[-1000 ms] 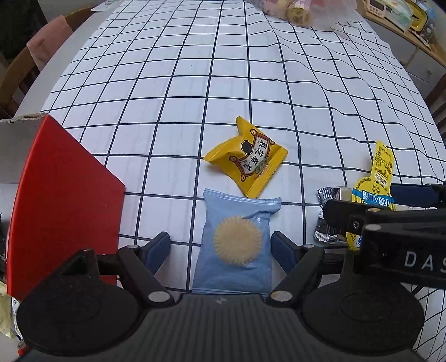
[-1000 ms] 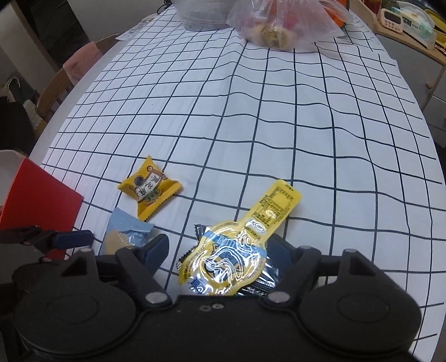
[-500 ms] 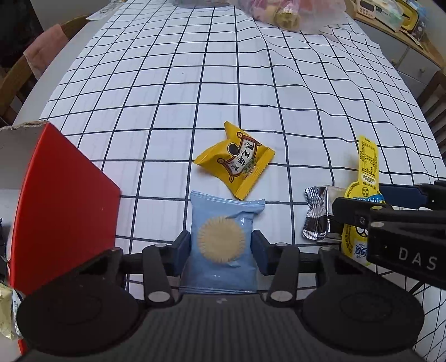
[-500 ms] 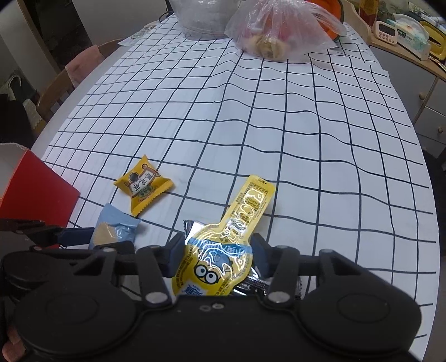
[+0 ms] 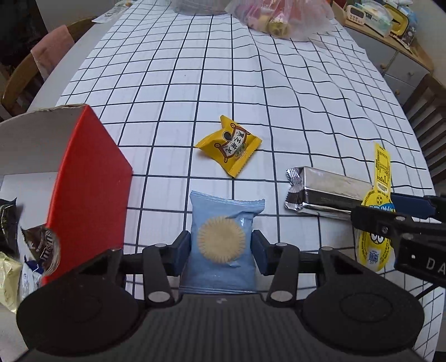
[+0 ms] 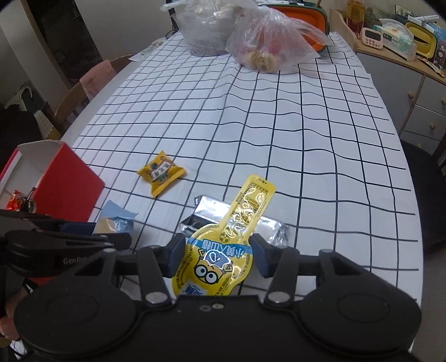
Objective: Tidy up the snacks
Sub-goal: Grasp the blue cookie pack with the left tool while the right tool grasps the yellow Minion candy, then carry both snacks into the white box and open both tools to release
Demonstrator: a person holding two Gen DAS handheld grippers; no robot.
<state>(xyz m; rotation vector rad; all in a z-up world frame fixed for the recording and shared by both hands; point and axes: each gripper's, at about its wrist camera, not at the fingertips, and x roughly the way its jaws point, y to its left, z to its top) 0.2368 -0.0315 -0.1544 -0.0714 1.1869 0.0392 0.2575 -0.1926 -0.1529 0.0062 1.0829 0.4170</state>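
My left gripper [image 5: 221,246] is shut on a light blue cookie packet [image 5: 223,222], lifted off the checked tablecloth [image 5: 223,83]. My right gripper [image 6: 216,252] is shut on a yellow cartoon pouch [image 6: 223,250] with a long tab, also raised; in the left wrist view the same pouch [image 5: 376,245] hangs at the right. Below it a silver foil bar [image 6: 267,225] lies on the cloth. A small yellow snack packet [image 5: 230,146] rests mid-table. A red box [image 5: 89,178] with a white inside stands at the left and holds several snacks [image 5: 41,247].
A clear plastic bag of food [image 6: 267,41], a translucent tub [image 6: 206,30] and an orange container [image 6: 301,14] stand at the table's far end. A wooden chair [image 6: 92,80] with a pink cloth is at the left edge, a cabinet [image 6: 412,92] with clutter at the right.
Both grippers closed on their packets, then rose off the cloth carrying them. The foil bar under the yellow pouch is now uncovered, and the red box's open inside has come into view.
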